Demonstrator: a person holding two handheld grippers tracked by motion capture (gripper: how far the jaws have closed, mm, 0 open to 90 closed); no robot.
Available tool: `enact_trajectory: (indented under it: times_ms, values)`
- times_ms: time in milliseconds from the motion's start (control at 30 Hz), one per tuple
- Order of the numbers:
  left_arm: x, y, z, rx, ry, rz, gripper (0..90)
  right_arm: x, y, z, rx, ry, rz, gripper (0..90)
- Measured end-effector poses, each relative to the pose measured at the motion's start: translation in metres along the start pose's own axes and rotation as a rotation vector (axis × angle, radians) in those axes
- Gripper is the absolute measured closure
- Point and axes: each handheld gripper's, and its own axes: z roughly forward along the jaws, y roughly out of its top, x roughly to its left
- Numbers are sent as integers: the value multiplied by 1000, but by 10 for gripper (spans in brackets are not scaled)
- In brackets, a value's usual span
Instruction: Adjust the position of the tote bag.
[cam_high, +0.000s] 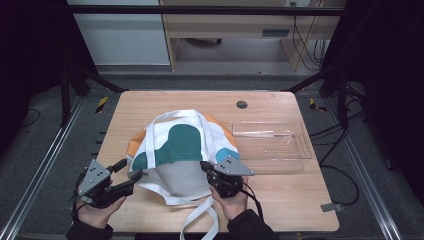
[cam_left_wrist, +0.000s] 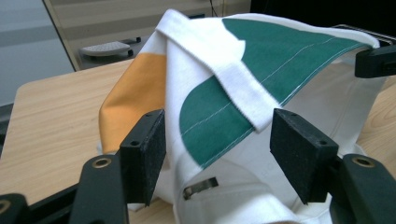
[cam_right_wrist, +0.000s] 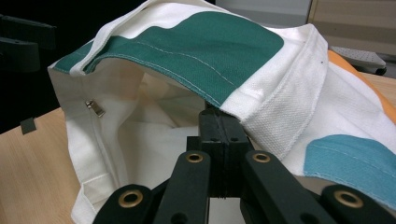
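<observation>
1. White canvas tote bag (cam_high: 182, 150) with green, orange and blue patches lying on the pale wooden table (cam_high: 280, 195), toward the near-left of centre, mouth facing the near edge.
2. Upper lip of the mouth lifted at its right corner, showing the white lining and a small metal zip pull (cam_right_wrist: 95, 108) inside.
3. One white strap (cam_high: 200, 220) trailing over the near edge of the table; the other looped across the top of the bag.
4. Right gripper (cam_high: 214, 176) clamped tight on the upper rim of the bag at the green hem, jaws pressed together on the fabric in the right gripper view (cam_right_wrist: 223, 135).
5. Left gripper (cam_high: 136, 176) just beside the bag's left corner, jaws spread wide, pads apparently clear of the cloth, though contact at the near edge is hard to judge; bag edge seen between them (cam_left_wrist: 217, 140).
6. Clear rectangular plastic tray (cam_high: 300, 150) on the table right of the bag, close to its blue patch.
</observation>
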Motion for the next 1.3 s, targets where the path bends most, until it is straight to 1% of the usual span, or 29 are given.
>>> enact_trajectory:
  times_ms: [67,100,133,167,267,300,333,467,500,533,667,700,867,900,933,1133,1233,1300]
  values:
    - [-2,5,1,-5,-5,5,353,-1,1,-1,-4,-2,0,900]
    - [-5,12,3,-11,-9,16,351,-1,2,-1,-5,-4,1,900]
    - [-5,12,3,-11,-9,16,351,-1,2,-1,-5,-4,1,900]
    - [-7,16,4,-16,-11,22,351,-1,2,-1,-5,-4,-1,900]
    - [-12,29,9,-32,-20,40,349,-1,2,-1,-3,-3,0,900]
    - [-15,36,13,-34,-31,42,343,-1,2,-1,-4,-3,0,900]
    - [-15,36,13,-34,-31,42,341,-1,2,-1,-4,-3,0,900]
    - [-23,46,23,-36,-45,47,340,-2,4,-3,-9,-5,-1,900]
    - [-26,49,26,-34,-46,61,340,-2,4,-3,-11,-5,-1,900]
    - [-28,50,28,-34,-48,56,338,-3,4,-4,-11,-7,-1,900]
    - [-34,52,35,-27,-59,64,334,-3,5,-3,-11,-7,-2,900]
    - [-37,52,39,-14,-62,73,327,-3,5,-3,-12,-6,-1,900]
    - [-41,48,42,-3,-68,78,322,-3,5,-3,-10,-6,-1,900]
    - [-43,45,45,13,-71,87,319,-3,5,-3,-10,-7,-1,900]
    - [-43,45,45,13,-71,87,318,-3,5,-3,-10,-7,-1,900]
    - [-50,41,55,52,-50,148,312,-4,7,-4,-13,-8,-5,900]
    - [-53,42,59,64,-30,179,314,-3,7,-3,-10,-8,-2,900]
    - [-54,42,61,72,-31,185,317,-3,8,-2,-8,-12,-5,900]
